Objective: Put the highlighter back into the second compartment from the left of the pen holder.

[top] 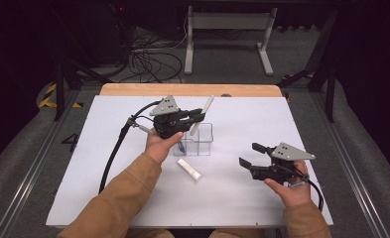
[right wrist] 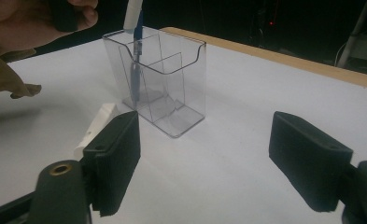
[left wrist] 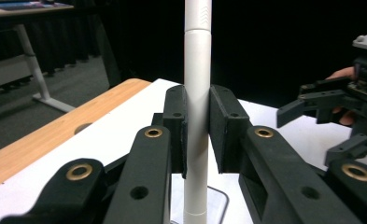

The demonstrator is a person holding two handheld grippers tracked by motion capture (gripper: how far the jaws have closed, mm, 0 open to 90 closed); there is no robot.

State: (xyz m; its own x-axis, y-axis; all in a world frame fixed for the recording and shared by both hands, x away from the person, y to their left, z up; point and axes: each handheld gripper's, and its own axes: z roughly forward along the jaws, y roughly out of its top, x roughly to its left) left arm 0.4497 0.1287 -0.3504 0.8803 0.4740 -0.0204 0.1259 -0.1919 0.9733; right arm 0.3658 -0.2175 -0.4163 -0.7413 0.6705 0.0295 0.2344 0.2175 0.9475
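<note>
My left gripper [top: 197,117] is shut on a white pen [top: 208,104], which slants over a clear plastic organizer [top: 205,142] in the middle of the white table. In the left gripper view the white pen [left wrist: 197,74] stands upright, clamped between both pads of my left gripper [left wrist: 197,128]. The clear organizer [right wrist: 172,84] has several compartments, and a blue pen [right wrist: 134,74] stands in one. A second white pen [top: 190,169] lies flat on the table in front of the organizer. My right gripper [top: 250,154] hovers open to the right, nothing between the jaws of my right gripper [right wrist: 209,163].
The white table top [top: 262,124] has a wooden strip [top: 192,89] along its far edge. A black cable [top: 114,146] trails left from my left gripper. Beyond the table stand a white metal frame [top: 229,22] and loose cables on the floor.
</note>
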